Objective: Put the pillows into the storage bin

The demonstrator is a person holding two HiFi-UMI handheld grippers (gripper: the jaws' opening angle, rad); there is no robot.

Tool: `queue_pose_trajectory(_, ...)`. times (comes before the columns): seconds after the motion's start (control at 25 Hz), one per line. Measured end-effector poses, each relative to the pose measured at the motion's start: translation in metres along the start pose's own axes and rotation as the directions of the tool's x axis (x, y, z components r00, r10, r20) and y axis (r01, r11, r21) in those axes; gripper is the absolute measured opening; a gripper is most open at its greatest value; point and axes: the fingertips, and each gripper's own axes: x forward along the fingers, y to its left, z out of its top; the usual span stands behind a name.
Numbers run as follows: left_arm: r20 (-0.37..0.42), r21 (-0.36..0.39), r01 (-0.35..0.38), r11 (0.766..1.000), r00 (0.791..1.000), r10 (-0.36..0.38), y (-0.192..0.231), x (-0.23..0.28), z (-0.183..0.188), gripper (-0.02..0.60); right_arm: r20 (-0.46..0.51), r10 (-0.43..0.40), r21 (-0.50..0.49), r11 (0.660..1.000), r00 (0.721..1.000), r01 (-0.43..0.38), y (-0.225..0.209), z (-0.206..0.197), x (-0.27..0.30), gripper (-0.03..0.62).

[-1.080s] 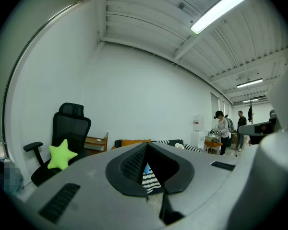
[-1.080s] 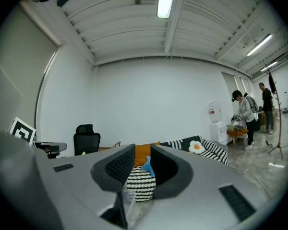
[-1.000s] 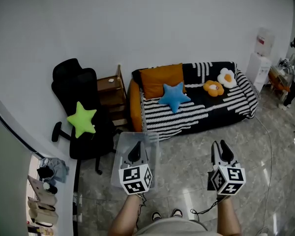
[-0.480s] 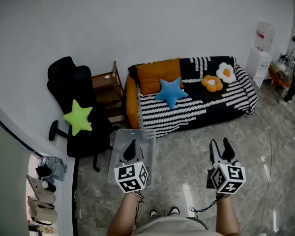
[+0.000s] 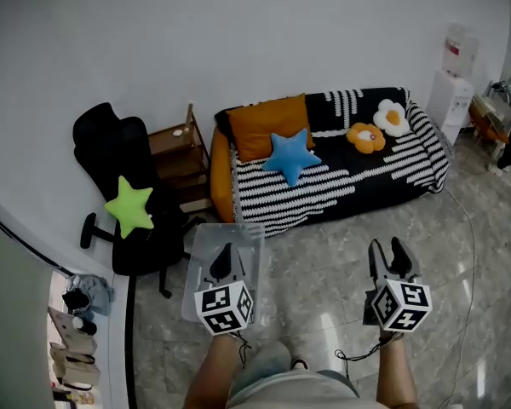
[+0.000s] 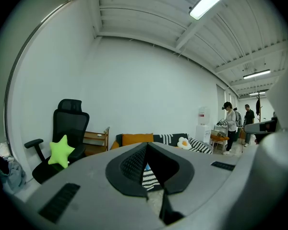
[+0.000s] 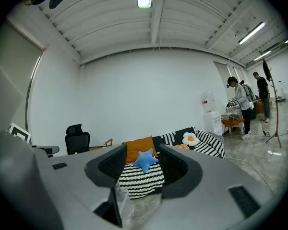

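On the sofa [image 5: 383, 173] lies the blue star pillow [image 5: 289, 154], well apart from the clear bin [image 5: 196, 271]; we hold the left tool [image 5: 226, 254] pressed together, the right tool [image 5: 387, 250] spread, both empty.

The sofa [image 5: 358, 177] is black with white stripes, its cushion [image 5: 268, 126] orange. The pillows are a blue star pillow [image 5: 289, 154], a green star pillow [image 5: 129, 207], an orange flower pillow [image 5: 365, 136] and a white, orange-centred egg pillow [image 5: 392, 118].

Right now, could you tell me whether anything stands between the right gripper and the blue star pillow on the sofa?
Nothing visible does. The right gripper, jaws apart, faces the blue star pillow across bare floor. The clear storage bin sits off to its left, out of that line.
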Motion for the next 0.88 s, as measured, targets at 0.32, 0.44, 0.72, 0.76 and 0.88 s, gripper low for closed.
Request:
queue_pose_trajectory(0.32,0.006,0.035,0.051,0.998,0.999,-0.051,-0.023,0.061,0.01,0.006,0.002,-0.034,0.012,0.999,0.999,0.034,-0.03,0.011,0.044,0.202)
queue_pose_trajectory(0.44,0.009,0.022,0.06,0.998,0.998,-0.061,-0.021,0.1,0.011,0.006,-0.002,-0.032,0.006,0.999,0.999,0.032,-0.034,0.011,0.075,0.201)
queue_pose_trajectory(0.72,0.01,0.008,0.074,0.997,0.997,-0.074,-0.014,0.212,0.031,0.006,-0.014,-0.007,-0.031,0.999,1.0,0.007,-0.037,0.037,0.175,0.199)
queue_pose_trajectory(0.76,0.014,0.01,0.077,0.997,0.997,-0.077,-0.013,0.227,0.035,0.006,-0.012,-0.009,-0.033,0.999,1.0,0.008,-0.039,0.042,0.191,0.198)
queue_pose_trajectory(0.88,0.022,-0.006,0.07,0.998,0.997,-0.07,-0.001,0.273,0.046,0.006,-0.003,-0.006,-0.03,1.0,1.0,0.006,-0.039,0.056,0.239,0.196)
